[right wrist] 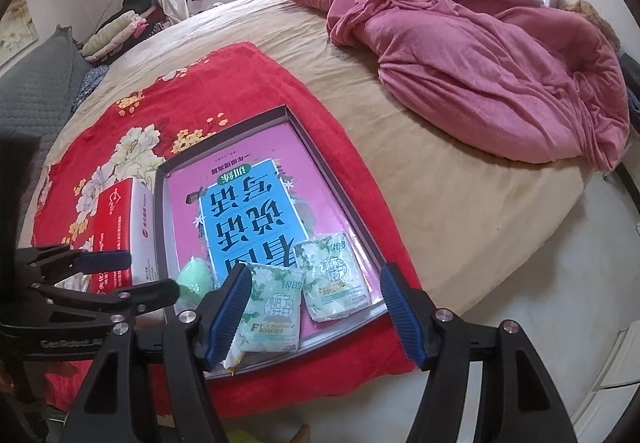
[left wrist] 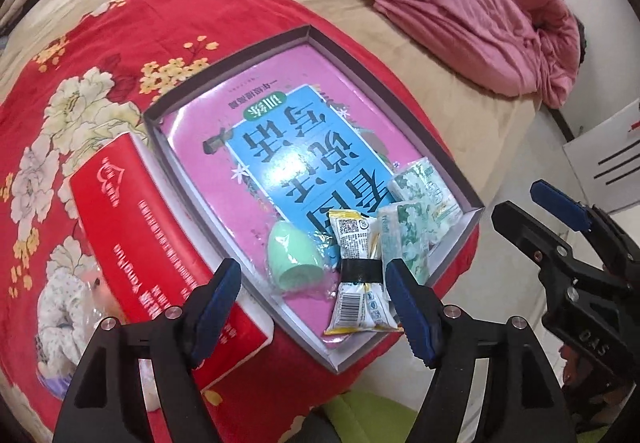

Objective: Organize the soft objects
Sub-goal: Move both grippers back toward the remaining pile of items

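Observation:
A shallow grey tray lies on a red flowered blanket and holds a pink and blue book. At its near end lie a green egg-shaped sponge in clear wrap, a taped snack packet and two green-white tissue packs. My left gripper hovers open above the sponge and the packet, gripping nothing. Over the tissue packs my right gripper stands open, its fingers apart from them.
A red and white box lies against the tray's left side, with a plastic-wrapped flower-print item beside it. A crumpled pink quilt covers the bed's far right. The bed's edge and the floor are to the right.

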Action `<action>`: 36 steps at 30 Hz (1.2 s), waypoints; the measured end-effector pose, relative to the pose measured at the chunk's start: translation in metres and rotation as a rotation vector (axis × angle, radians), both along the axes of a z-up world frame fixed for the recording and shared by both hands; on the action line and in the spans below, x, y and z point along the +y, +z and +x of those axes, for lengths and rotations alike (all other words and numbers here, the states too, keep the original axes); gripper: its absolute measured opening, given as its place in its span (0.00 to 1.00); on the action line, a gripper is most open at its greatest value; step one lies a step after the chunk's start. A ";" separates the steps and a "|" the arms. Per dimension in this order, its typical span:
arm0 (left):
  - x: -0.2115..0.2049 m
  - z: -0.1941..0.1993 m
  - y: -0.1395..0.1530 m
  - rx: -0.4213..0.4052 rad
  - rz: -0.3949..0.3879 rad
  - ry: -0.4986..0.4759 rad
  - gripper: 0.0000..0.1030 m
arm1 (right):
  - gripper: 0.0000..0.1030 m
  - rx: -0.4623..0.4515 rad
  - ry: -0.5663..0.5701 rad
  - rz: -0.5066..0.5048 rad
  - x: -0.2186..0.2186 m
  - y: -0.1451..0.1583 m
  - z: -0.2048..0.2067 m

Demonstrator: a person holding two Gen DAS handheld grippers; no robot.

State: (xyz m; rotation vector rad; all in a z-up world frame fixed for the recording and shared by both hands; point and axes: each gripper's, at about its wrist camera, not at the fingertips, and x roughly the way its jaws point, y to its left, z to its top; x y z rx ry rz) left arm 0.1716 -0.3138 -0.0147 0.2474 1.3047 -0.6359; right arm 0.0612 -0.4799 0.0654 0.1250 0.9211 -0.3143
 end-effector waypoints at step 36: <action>0.136 -0.045 0.091 -0.194 -0.138 0.178 0.75 | 0.70 -0.120 0.123 -0.083 0.102 0.064 -0.019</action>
